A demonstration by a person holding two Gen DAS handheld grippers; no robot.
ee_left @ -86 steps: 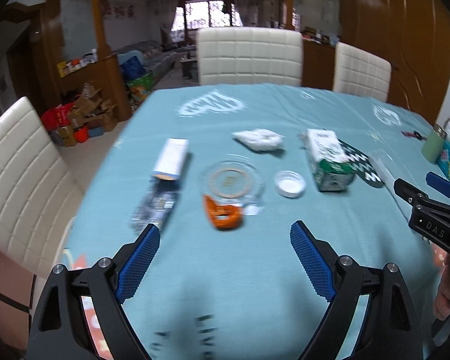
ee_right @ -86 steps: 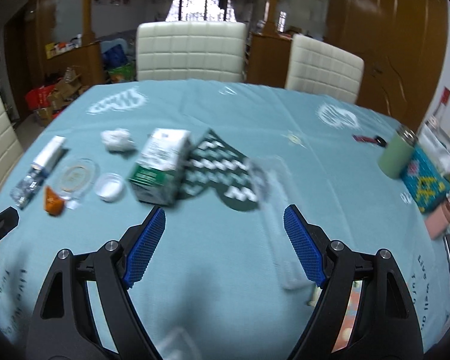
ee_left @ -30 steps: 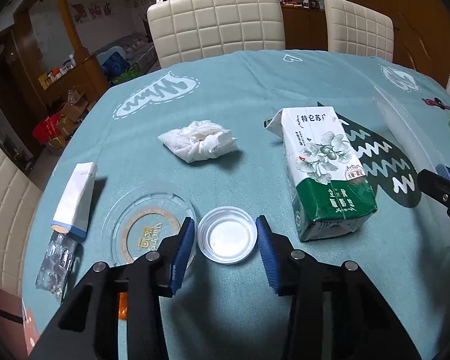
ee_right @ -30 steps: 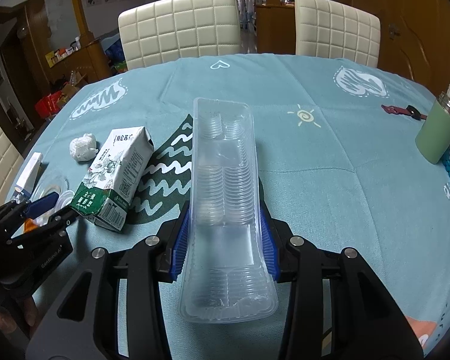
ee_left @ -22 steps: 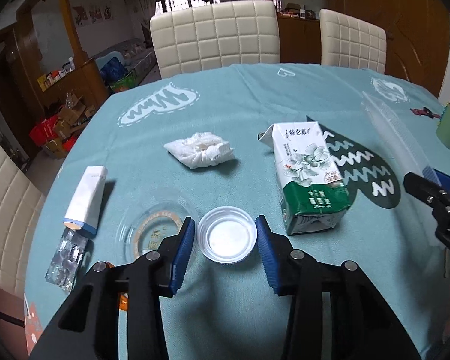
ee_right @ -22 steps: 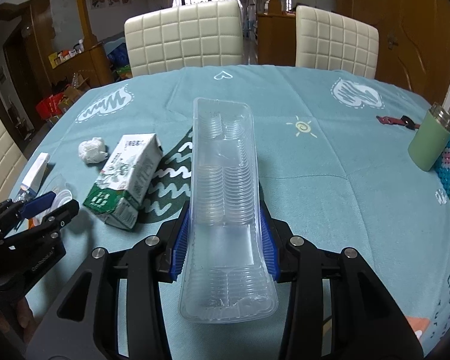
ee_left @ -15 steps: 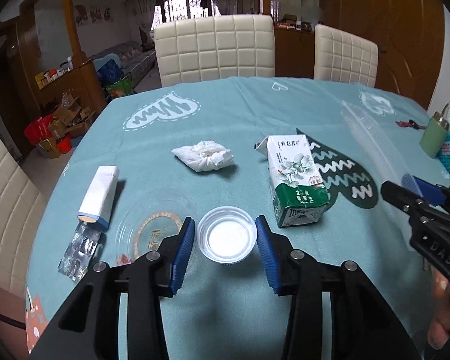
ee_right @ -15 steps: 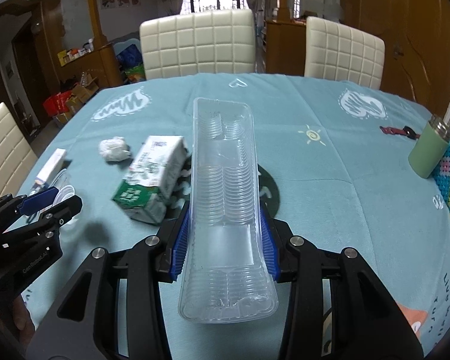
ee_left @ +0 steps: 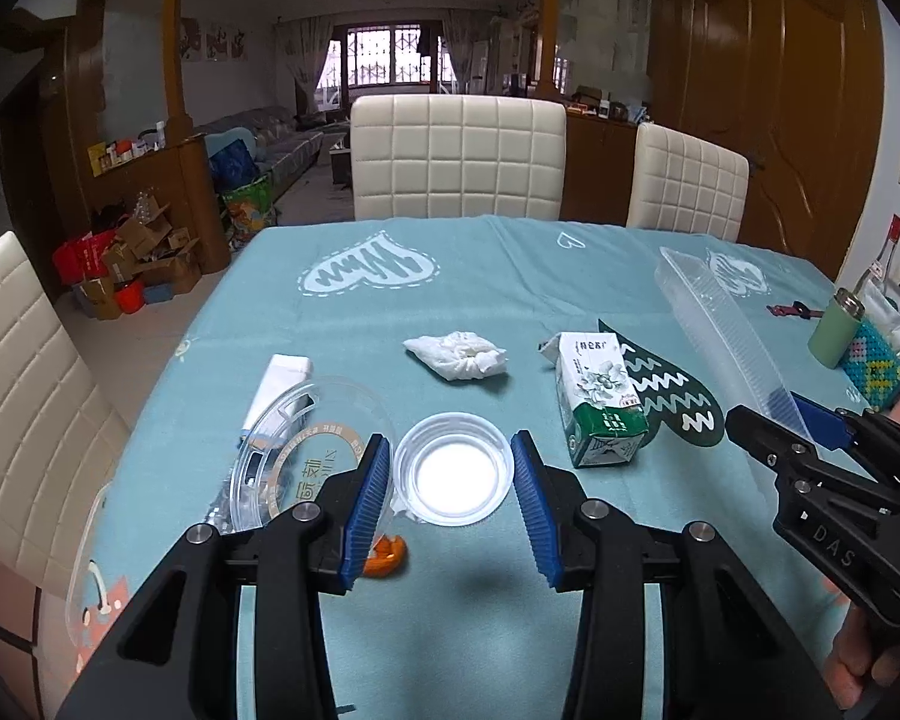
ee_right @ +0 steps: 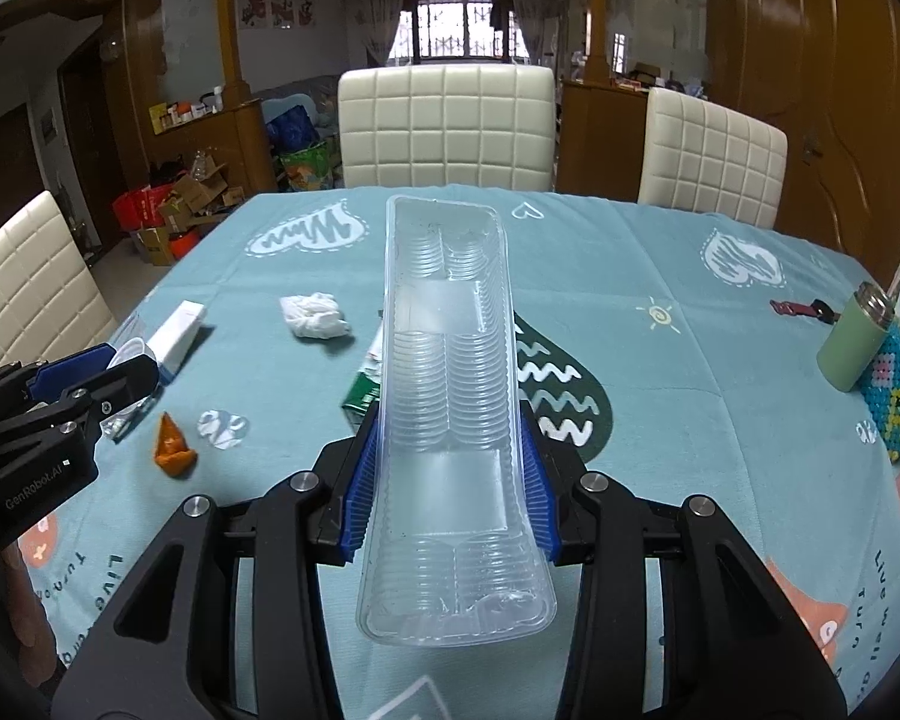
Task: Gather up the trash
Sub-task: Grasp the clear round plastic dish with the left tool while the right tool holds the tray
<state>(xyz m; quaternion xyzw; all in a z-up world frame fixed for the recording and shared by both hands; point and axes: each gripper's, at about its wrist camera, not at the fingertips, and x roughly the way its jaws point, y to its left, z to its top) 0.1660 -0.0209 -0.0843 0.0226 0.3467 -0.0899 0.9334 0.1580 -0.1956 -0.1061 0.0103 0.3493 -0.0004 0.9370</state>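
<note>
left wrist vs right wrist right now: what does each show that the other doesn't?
Left wrist only: the small clear cup gripped in the left gripper, and the milk carton's printed face.
Right wrist only: the long clear tray seen full length in the right gripper.
Both: crumpled tissue, orange scrap, green mug.

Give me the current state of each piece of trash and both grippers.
left gripper: shut on the small clear cup, lifted.
right gripper: shut on the long clear tray, lifted.
clear round lid: tilted, beside the left gripper.
milk carton: lying on its side.
crumpled tissue: loose on the table.
orange scrap: on the table.
green mug: upright.
</note>
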